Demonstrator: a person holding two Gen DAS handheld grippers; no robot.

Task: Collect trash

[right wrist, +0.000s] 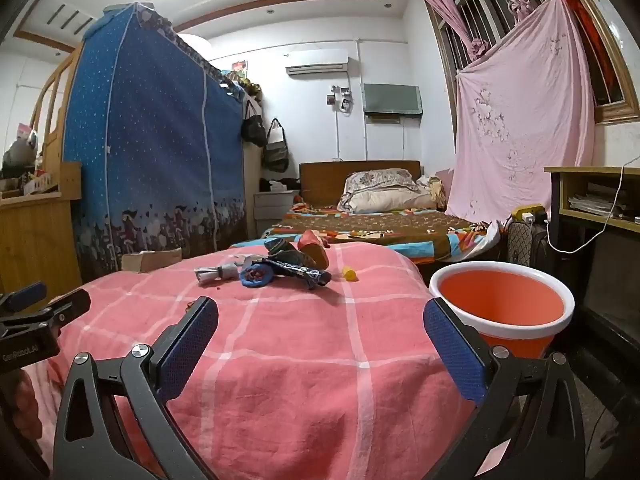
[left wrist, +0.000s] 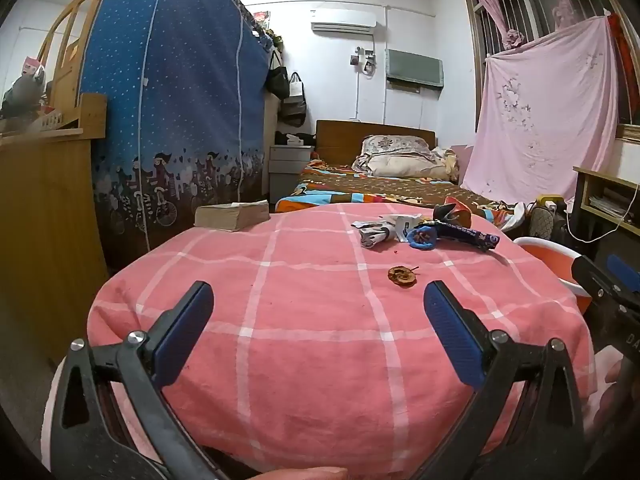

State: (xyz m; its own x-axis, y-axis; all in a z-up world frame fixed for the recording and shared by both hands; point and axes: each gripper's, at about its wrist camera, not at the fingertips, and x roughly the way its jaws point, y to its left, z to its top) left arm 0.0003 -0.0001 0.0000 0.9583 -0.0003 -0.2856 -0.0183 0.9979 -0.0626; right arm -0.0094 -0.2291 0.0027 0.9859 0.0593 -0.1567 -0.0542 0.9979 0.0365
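Both claws, left claw (left wrist: 318, 300) and right claw (right wrist: 320, 316), gape wide and empty; loose wrappers (right wrist: 280, 270) could slide across the cloth-covered counter (right wrist: 300, 360), missing the bucket (right wrist: 502, 304).

A home bedroom: a made bed (right wrist: 376, 216) with pillows, pink curtains (right wrist: 516, 120), probably a fabric wardrobe (right wrist: 156, 152).

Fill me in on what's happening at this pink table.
A person holds two grippers over the pink checked tablecloth. The left gripper and right gripper are both open and empty. Wrappers, a brown scrap and a small yellow piece lie untouched. The orange bucket beside the table looks empty.
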